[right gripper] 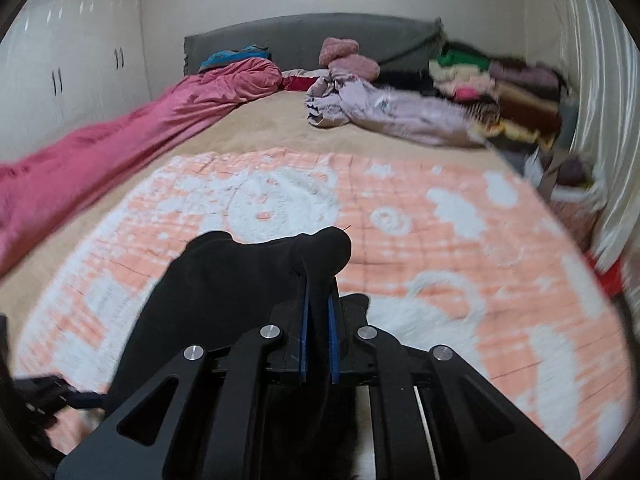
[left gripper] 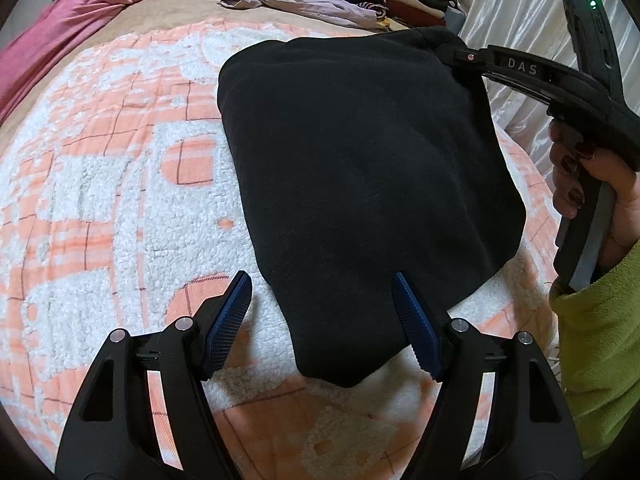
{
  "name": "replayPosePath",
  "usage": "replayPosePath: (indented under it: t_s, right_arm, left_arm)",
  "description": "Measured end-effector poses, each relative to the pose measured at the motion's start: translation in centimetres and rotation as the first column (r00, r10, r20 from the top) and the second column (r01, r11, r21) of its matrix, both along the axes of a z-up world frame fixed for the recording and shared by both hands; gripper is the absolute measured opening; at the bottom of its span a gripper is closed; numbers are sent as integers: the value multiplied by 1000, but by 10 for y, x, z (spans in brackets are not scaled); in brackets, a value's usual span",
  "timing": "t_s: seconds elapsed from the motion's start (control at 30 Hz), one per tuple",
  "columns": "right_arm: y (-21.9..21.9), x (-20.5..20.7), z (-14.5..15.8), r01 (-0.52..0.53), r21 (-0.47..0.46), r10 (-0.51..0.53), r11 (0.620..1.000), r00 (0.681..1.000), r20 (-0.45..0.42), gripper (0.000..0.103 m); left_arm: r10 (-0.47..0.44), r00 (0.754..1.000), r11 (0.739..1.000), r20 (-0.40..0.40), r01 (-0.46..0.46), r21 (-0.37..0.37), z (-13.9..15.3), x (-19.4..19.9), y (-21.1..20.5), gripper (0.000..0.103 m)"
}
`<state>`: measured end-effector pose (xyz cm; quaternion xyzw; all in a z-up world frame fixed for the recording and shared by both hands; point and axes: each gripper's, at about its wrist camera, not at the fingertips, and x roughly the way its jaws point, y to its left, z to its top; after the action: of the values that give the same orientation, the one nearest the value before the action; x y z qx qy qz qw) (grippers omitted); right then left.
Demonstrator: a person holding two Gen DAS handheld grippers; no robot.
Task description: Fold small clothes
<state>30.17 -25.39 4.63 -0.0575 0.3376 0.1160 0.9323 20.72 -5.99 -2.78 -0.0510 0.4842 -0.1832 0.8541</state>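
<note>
A black fleece garment (left gripper: 368,168) lies folded on the orange-and-white blanket (left gripper: 104,184) on the bed. My left gripper (left gripper: 322,292) is open, its blue pads on either side of the garment's near corner, holding nothing. My right gripper (right gripper: 319,304) is shut on the black garment (right gripper: 224,280), pinching a bunched edge and lifting it off the blanket. In the left wrist view the right gripper (left gripper: 460,54) grips the garment's far right corner, held by a hand in a green sleeve.
A pink duvet (right gripper: 120,140) runs along the left side of the bed. A crumpled lilac garment (right gripper: 384,112) and a stack of folded clothes (right gripper: 508,92) lie at the far right by the grey headboard (right gripper: 304,40). A white curtain (left gripper: 516,12) hangs at the right.
</note>
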Motion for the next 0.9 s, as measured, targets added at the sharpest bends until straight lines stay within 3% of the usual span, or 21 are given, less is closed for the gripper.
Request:
replayPosePath:
  t_s: [0.3, 0.47, 0.6, 0.8, 0.87, 0.9]
  right_arm:
    - [3, 20, -41, 53, -155, -65, 987, 995, -77, 7]
    - [-4, 34, -73, 63, -146, -85, 987, 985, -149, 7]
    - [-6, 36, -76, 62, -125, -82, 990, 984, -159, 9]
    - [-38, 19, -45, 89, 101, -72, 991, 985, -160, 33]
    - [-51, 6, -33, 83, 176, -55, 981, 986, -156, 52]
    - [-56, -1, -28, 74, 212, -41, 975, 987, -158, 56]
  left_arm:
    - [-8, 1000, 1000, -9, 8, -4, 0, 2, -2, 65]
    - [-3, 1000, 1000, -17, 2, -19, -4, 4, 1, 65]
    - [-3, 1000, 1000, -18, 3, -21, -5, 5, 1, 65]
    - [-7, 1000, 998, -8, 6, -61, 0, 1, 7, 64]
    - [17, 1000, 995, 7, -16, -97, 8, 1, 17, 64]
    - [34, 999, 994, 14, -33, -106, 12, 2, 22, 64]
